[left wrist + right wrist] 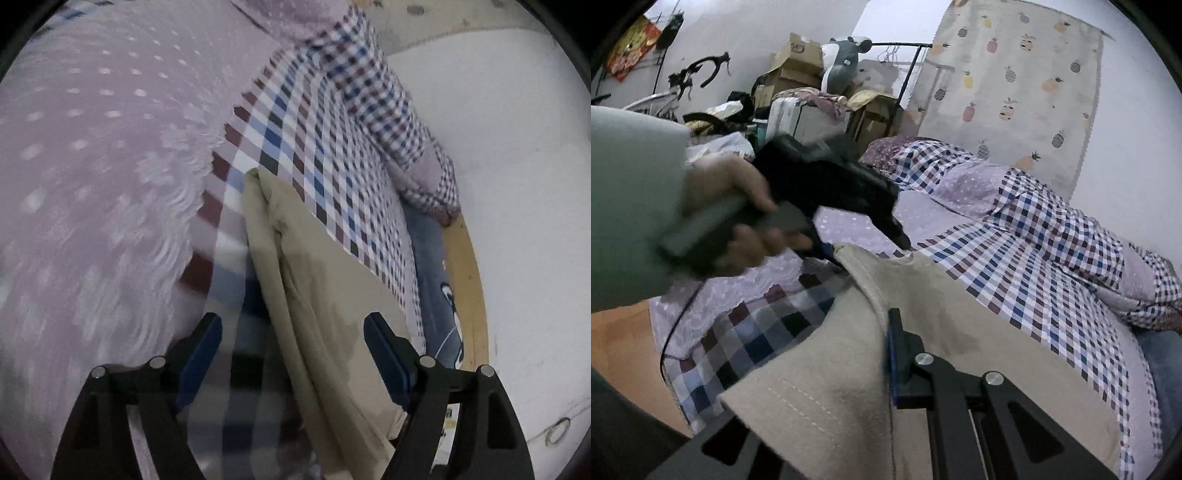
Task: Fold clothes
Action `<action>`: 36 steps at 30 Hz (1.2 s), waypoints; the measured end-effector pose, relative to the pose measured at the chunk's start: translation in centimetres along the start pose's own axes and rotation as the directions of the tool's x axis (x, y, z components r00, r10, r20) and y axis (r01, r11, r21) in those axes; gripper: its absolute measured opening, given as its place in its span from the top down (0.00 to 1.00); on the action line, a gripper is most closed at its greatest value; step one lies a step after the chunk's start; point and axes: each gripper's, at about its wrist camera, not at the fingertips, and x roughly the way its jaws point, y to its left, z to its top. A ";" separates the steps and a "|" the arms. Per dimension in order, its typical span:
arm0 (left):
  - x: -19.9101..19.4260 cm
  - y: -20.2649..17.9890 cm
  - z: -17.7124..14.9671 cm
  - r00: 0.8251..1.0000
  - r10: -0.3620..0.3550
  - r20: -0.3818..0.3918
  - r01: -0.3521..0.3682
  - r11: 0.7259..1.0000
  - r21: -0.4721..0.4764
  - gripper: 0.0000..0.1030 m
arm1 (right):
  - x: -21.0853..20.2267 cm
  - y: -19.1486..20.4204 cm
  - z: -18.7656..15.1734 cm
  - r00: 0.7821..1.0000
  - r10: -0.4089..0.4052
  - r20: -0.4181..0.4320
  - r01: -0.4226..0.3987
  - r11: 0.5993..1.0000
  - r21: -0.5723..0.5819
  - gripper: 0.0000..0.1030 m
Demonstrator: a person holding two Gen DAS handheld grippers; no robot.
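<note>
Beige garment (317, 317) between open left claw (291, 325) fingers, over checked bedsheet (332, 155).

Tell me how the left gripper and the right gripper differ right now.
The left gripper is open, fingers spread on either side of the beige garment; the right gripper is shut on that garment. Both left fingers show; only one right finger shows, cloth draped over the other. Both have blue pads.

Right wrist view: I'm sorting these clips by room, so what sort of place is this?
Most likely a bedroom that doubles as storage. A bed with a checked cover fills the view, cardboard boxes and a suitcase are stacked behind it, and a pineapple-print curtain hangs beside it.
</note>
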 end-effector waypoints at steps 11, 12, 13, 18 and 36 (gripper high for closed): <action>5.9 -1.9 5.2 0.995 0.014 -0.101 -0.002 0.992 0.123 0.45 | -1.1 -2.0 -0.1 1.000 0.001 0.009 -0.002 0.999 0.032 0.97; 6.2 -1.7 5.2 0.994 0.017 -0.104 -0.004 0.993 0.119 0.57 | -1.2 -2.1 -0.1 1.000 0.001 0.009 -0.001 0.999 0.034 0.97; 6.4 -1.4 5.3 0.995 0.012 -0.099 -0.001 0.994 0.109 0.65 | -1.3 -2.2 -0.2 1.000 0.001 0.009 -0.001 0.999 0.036 0.97; 6.2 -0.7 4.8 0.997 -0.044 -0.056 0.047 0.997 0.066 0.84 | -1.6 -2.2 -0.7 1.000 -0.009 0.001 0.009 0.999 0.039 0.97; 6.6 -22.1 0.5 0.992 -0.115 -0.049 0.124 0.954 0.274 0.89 | -9.2 -7.0 -4.4 0.986 -0.165 -0.031 0.167 0.945 0.281 0.97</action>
